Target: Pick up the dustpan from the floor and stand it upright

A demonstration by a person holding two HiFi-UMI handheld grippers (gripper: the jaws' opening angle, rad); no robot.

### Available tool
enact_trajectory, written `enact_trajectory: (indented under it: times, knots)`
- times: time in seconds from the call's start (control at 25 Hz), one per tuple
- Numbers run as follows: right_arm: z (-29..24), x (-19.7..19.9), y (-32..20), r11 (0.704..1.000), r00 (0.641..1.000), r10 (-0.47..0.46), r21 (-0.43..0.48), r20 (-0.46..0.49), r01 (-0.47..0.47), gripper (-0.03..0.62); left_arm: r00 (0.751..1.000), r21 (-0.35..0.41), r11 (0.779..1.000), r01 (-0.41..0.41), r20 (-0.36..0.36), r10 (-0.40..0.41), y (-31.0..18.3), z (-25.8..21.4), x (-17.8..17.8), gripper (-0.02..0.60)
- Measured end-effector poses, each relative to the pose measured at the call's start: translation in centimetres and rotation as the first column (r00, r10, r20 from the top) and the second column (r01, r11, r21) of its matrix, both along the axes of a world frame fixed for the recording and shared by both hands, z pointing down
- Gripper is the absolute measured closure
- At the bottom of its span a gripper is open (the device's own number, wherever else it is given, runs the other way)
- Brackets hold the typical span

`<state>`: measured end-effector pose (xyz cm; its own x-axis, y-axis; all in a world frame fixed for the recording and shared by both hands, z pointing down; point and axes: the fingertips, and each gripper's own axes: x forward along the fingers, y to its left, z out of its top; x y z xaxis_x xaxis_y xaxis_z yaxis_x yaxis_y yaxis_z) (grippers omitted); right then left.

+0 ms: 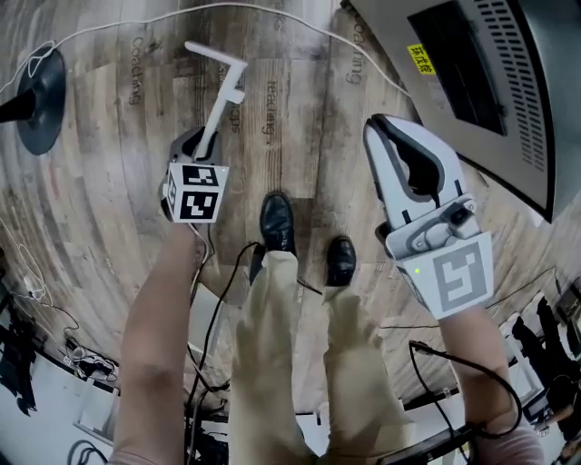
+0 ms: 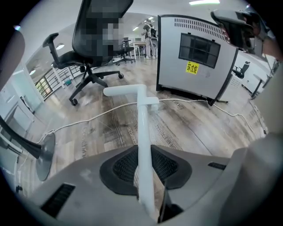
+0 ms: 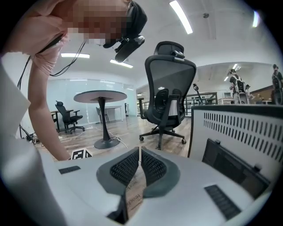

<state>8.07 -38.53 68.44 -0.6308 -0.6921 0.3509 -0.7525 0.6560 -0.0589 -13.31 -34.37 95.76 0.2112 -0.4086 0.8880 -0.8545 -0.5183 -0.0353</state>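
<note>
Only the dustpan's white handle (image 1: pixel 218 104) shows, a thin rod ending in a short crosspiece (image 2: pixel 131 92); its pan is hidden. My left gripper (image 1: pixel 203 145) is shut on this rod, whose free end sticks out past the jaws over the wooden floor. In the left gripper view the rod (image 2: pixel 144 145) runs straight up between the dark pads (image 2: pixel 121 165) of the left gripper (image 2: pixel 145 164). My right gripper (image 1: pixel 385 136) hangs at the right, apart from the dustpan. The right gripper (image 3: pixel 139 155) is shut, pads touching, with nothing held.
A grey cabinet (image 1: pixel 472 73) with a yellow label (image 2: pixel 192 68) stands at the right. A white cable (image 1: pixel 136 25) crosses the floor. A black round stand base (image 1: pixel 41 100) lies at the far left. An office chair (image 2: pixel 95 48) and a round table (image 3: pixel 102 97) stand further off. The person's shoes (image 1: pixel 277 222) are below.
</note>
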Motion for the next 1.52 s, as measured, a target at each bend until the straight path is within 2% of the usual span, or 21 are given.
enact_trajectory:
  times: [0.2,0.32,0.64,0.92,1.08,1.24,1.36,1.52]
  knots:
    - [-7.1,-0.9,0.3,0.999,0.999,-0.029,0.036,0.041,0.028,0.577,0.999,0.042,0.998,0.036,0.007,-0.036,1.4,-6.6,-1.4,0.494]
    - [-10.9,-0.8,1.6,0.998,0.998,-0.045,0.035,0.033,0.044,0.577,0.999,0.047,0.998,0.043,-0.007,-0.043,3.5,-10.5,-1.7,0.494]
    - [-18.6,-0.7,5.0,0.992,0.992,-0.111,0.075,0.066,0.106,0.577,0.996,0.132,0.987,0.088,0.017,-0.091,8.9,-19.9,-3.0,0.492]
    - [-24.4,-0.2,9.1,0.982,0.979,-0.176,0.091,0.099,0.168,0.577,0.989,0.186,0.974,0.129,0.052,-0.140,14.6,-26.8,-3.2,0.491]
    - [-27.4,-0.3,12.1,0.977,0.973,-0.206,0.073,0.105,0.199,0.577,0.979,0.196,0.965,0.172,0.072,-0.189,17.6,-30.6,-4.6,0.489]
    - [-29.4,-0.9,15.1,0.975,0.969,-0.222,0.053,0.111,0.218,0.577,0.976,0.202,0.963,0.178,0.086,-0.199,20.5,-33.6,-5.9,0.491]
    - [-30.6,-1.9,17.1,0.970,0.965,-0.241,0.051,0.098,0.237,0.577,0.975,0.229,0.956,0.183,0.084,-0.207,22.5,-35.6,-7.1,0.491]
    - [-32.6,-3.5,19.3,0.974,0.971,-0.220,0.067,0.089,0.214,0.577,0.973,0.266,0.944,0.198,0.062,-0.221,25.4,-37.8,-8.3,0.491]
